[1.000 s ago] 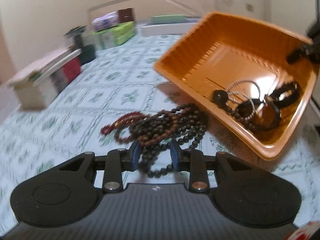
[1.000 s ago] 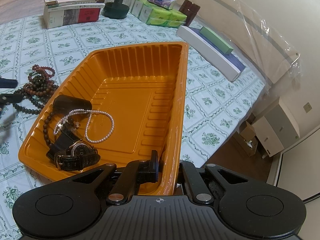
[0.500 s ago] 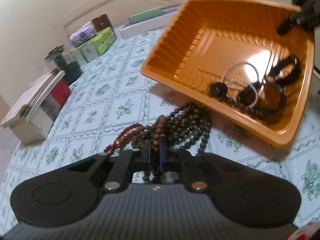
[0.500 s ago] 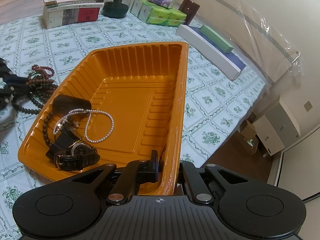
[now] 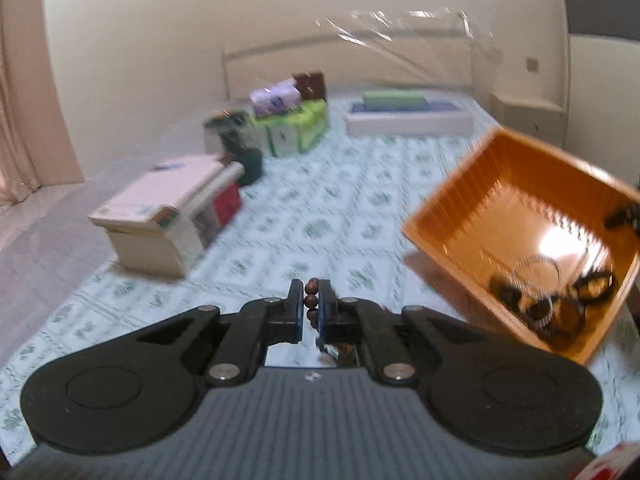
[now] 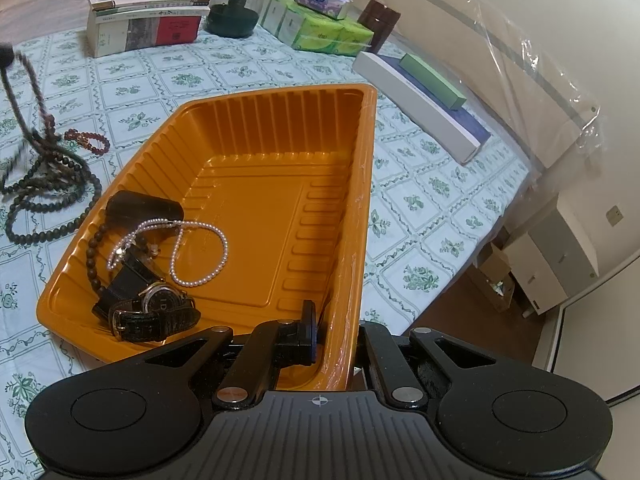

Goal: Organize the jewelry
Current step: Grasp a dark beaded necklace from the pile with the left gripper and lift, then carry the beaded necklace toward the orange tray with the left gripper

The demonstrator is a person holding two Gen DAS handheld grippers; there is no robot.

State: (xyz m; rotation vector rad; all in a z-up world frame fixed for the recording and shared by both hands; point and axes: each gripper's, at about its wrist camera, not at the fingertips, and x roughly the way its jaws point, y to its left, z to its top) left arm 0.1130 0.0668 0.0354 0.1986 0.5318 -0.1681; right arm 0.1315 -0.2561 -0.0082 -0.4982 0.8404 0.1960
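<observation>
My left gripper [image 5: 311, 292] is shut on a strand of brown wooden beads [image 5: 311, 301], held up above the flowered tablecloth. In the right wrist view that brown strand [image 6: 34, 80] hangs blurred at the far left, its lower end among dark bead necklaces [image 6: 48, 188] on the cloth, next to a red bead bracelet [image 6: 88, 138]. My right gripper [image 6: 336, 332] is shut on the near wall of the orange tray [image 6: 280, 90], which is tipped up. Inside lie a pearl necklace [image 6: 200, 256], a black-strapped watch [image 6: 160, 308] and a dark bead bracelet [image 6: 94, 248]. The orange tray [image 5: 500, 184] shows at right in the left wrist view.
At the back of the table stand a stack of books [image 6: 144, 20], a dark green jar [image 6: 238, 4], tissue packs [image 6: 328, 28] and a long white box [image 6: 420, 92] with a green box on it. The table edge runs along the right, with floor and a cabinet beyond.
My left gripper closed on the brown beads and rose, lifting the strand off the cloth. The right gripper and the tray have stayed put.
</observation>
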